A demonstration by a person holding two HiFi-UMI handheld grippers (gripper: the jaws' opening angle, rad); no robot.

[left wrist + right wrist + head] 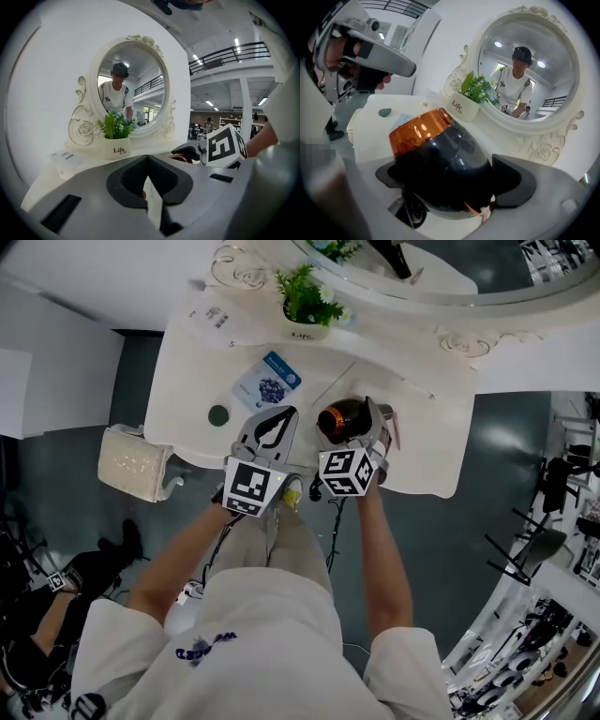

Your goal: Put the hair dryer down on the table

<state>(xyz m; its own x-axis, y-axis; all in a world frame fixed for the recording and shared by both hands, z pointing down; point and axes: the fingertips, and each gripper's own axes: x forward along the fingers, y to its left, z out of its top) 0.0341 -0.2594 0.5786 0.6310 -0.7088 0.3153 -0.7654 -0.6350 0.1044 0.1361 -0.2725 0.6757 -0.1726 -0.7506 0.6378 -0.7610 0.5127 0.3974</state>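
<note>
My right gripper [356,425] is shut on a black hair dryer [337,418] with a shiny orange nozzle ring. It holds the dryer over the front part of the white vanity table [417,432]. In the right gripper view the dryer's body [440,159] fills the space between the dark pads, with its nozzle pointing up and left above the table top [370,119]. My left gripper [275,427] hovers just left of it over the table's front edge. Its jaws are shut with nothing between them [147,161]. The dryer [185,153] shows beside the right gripper's marker cube [226,146].
An oval white-framed mirror [450,282] stands at the back of the table, with a potted green plant [307,307] in front of it. A blue-and-white packet [268,381] and a small dark green disc [218,414] lie on the left side. A cushioned stool [134,463] stands left of the table.
</note>
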